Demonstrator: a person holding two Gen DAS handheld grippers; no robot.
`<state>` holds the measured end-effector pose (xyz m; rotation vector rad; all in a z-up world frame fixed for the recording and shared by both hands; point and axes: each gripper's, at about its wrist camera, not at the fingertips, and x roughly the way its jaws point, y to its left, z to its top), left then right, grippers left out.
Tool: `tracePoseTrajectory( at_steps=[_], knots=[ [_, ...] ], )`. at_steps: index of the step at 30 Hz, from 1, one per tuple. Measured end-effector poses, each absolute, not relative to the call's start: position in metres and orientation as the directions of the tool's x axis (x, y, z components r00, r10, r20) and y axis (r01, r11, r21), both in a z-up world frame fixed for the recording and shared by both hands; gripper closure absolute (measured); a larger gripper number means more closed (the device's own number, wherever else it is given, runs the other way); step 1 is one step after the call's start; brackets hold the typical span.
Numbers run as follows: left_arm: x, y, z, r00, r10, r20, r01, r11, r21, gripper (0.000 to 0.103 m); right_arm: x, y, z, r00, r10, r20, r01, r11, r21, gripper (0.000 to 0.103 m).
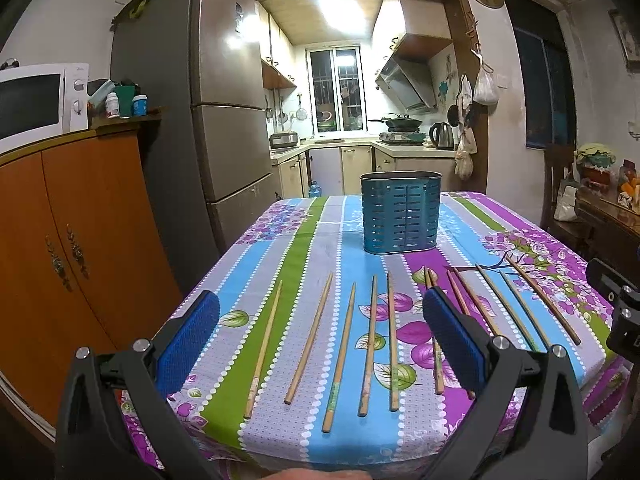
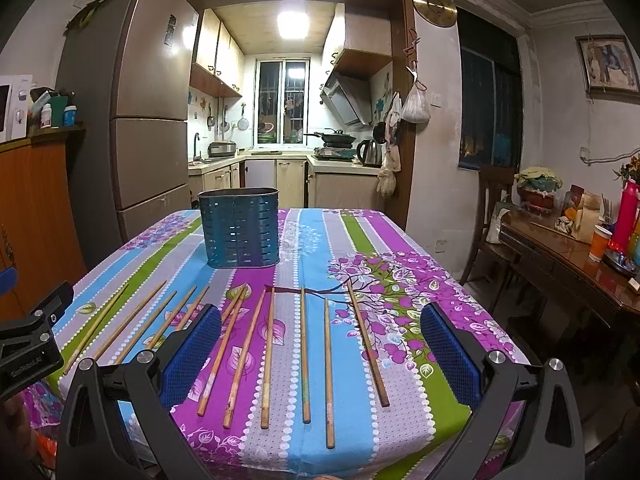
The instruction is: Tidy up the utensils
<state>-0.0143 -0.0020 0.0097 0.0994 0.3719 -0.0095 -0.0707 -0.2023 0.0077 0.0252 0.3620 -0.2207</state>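
Observation:
Several wooden chopsticks lie side by side in a row across the near part of the table, also in the right wrist view. A blue slotted utensil holder stands upright and empty behind them, also in the right wrist view. My left gripper is open and empty above the near table edge, over the left chopsticks. My right gripper is open and empty over the right chopsticks. Each gripper's body shows at the edge of the other's view.
The table has a striped floral cloth. An orange cabinet with a microwave and a fridge stand left. A dark wooden sideboard with cups and bottles and a chair stand right.

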Motion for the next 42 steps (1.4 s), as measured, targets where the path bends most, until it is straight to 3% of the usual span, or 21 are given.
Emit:
tracePoseTrajectory(
  at_steps=[29,32,38,42],
  knots=[
    [-0.012,-0.003,0.004,0.921,0.015,-0.389,0.034,0.992,0.119,0.005,-0.071,-0.205,0.003,0.905,-0.212,-0.369,0.223,0.975,-0.011,0.003],
    [-0.005,0.016,-0.001,0.896,-0.004,-0.444,0.04,0.997,0.07,0.005,-0.072,-0.216,-0.002,0.892,-0.211,-0.4,0.231,0.973,0.001,0.003],
    [0.014,0.076,-0.035,0.792,0.049,-0.609,-0.073,0.997,-0.016,0.005,-0.063,-0.261,-0.031,0.817,-0.083,-0.57,0.232,0.953,0.195,0.003],
    [0.013,0.1,-0.052,0.754,0.062,-0.654,-0.112,0.993,-0.035,0.005,-0.063,-0.282,-0.054,0.778,-0.009,-0.629,0.256,0.918,0.303,0.003]
  ],
)
